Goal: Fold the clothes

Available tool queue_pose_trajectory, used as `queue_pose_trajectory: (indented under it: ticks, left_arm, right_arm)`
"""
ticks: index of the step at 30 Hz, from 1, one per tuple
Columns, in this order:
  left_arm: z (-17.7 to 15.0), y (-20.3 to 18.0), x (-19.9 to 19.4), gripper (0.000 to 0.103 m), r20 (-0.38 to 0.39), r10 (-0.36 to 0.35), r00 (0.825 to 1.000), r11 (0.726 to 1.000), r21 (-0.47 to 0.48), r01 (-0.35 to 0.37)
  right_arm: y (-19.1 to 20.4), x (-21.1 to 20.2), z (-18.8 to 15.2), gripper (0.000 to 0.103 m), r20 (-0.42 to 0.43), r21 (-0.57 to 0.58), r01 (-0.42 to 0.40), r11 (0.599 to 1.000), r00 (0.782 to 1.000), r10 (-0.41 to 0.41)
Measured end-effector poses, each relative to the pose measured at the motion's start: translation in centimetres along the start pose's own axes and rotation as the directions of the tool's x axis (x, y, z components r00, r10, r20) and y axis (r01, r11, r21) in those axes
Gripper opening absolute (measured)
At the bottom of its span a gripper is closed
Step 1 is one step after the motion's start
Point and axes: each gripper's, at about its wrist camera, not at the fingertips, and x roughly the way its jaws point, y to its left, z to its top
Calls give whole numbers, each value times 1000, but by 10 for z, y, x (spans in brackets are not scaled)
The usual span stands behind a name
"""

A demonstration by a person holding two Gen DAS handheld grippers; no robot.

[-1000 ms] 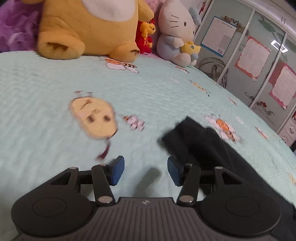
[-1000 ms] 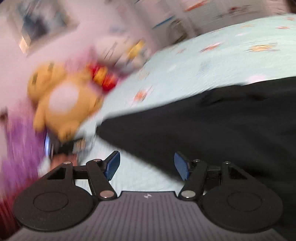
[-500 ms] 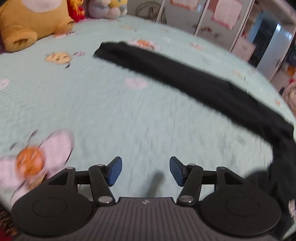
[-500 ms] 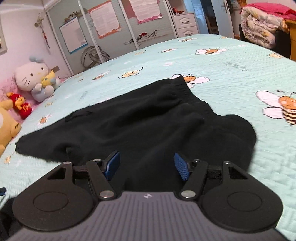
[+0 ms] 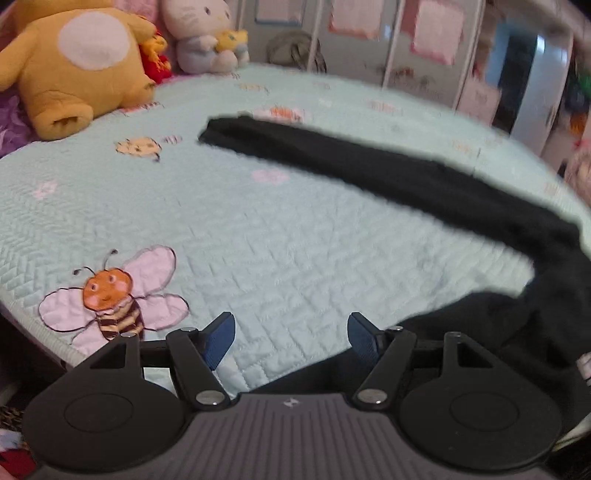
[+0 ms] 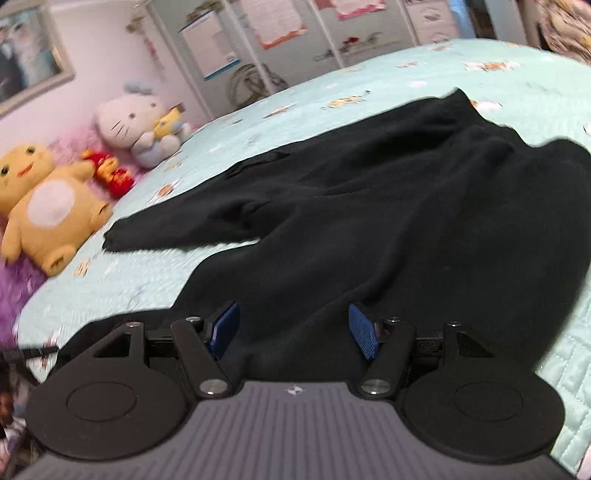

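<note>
A black garment [image 6: 388, 206] lies spread on the mint quilted bed [image 5: 258, 229]. One long sleeve or leg [image 5: 369, 170] stretches toward the plush toys. In the left wrist view my left gripper [image 5: 291, 338] hovers over bare quilt near the bed's front edge. Its jaws are opening with nothing between them, and the garment's lower part lies just to its right. In the right wrist view my right gripper [image 6: 293, 330] stands open just above the black cloth near its front hem. Its blue pads [image 6: 364, 336] do not press on the cloth.
A yellow plush [image 5: 77, 62], a small red toy [image 5: 157, 61] and a white cat plush [image 5: 203, 33] sit at the bed's head. Wardrobe doors [image 5: 424, 55] with posters stand beyond the bed. The bed's front edge [image 5: 33, 332] runs at lower left.
The left gripper pulled back from the sleeve's end toward the bed's front edge and its jaws widened. The right gripper swung over the garment's body and came down closer to the cloth.
</note>
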Motion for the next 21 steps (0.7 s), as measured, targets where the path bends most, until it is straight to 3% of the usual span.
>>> queue_pose_trajectory:
  ticks: [3,5,6,8,10,11,12,13,14,15,17,19,21]
  left_arm:
    - [-11,-25,-20,71,1,-92,996,987,135,91]
    - [-25,-51,-30,77,-14,-127,992,953,277,125]
    - [-39,-69,-30,78,-18,-104,994,916,388,103]
    - [-71,-100,-24,78,5,-50,999,817,576,38]
    - [-89,-111,-9,78,31,-11,999,747,664,-12]
    - [-95,-115,-1,71,43,5,999,718,695,-33]
    - [-90,-112,3,45,34,-6,999,729,684,-19]
    - [-73,-103,3,23,5,-46,999,779,626,32]
    - [-56,-94,3,10,-20,-87,996,822,563,84]
    - [-36,-83,4,10,-11,-105,994,858,505,96]
    - [10,-54,7,11,76,-78,994,914,404,41]
    - [53,-18,21,26,44,-88,995,962,264,73]
    - [79,12,36,63,24,-54,998,989,143,50]
  right_arm:
    - [6,-2,-2,66,-18,10,-47,999,999,47]
    - [12,-1,-6,66,-32,21,-76,997,997,77]
    - [14,0,-9,66,-41,20,-83,996,996,84]
    - [23,3,-12,66,-49,20,-93,995,994,94]
    - [30,6,-15,66,-56,29,-107,994,993,108]
    - [33,7,-16,66,-59,34,-113,993,992,115]
    - [37,8,-17,66,-62,39,-120,992,991,122]
    - [40,7,-18,66,-65,34,-122,992,990,124]
    - [42,6,-18,66,-67,26,-122,992,990,123]
    - [44,4,-17,66,-67,18,-122,992,990,123]
    - [45,1,-18,66,-66,15,-117,993,991,118]
    - [42,4,-17,66,-77,40,-114,993,990,117]
    - [42,8,-18,66,-83,65,-116,991,989,122]
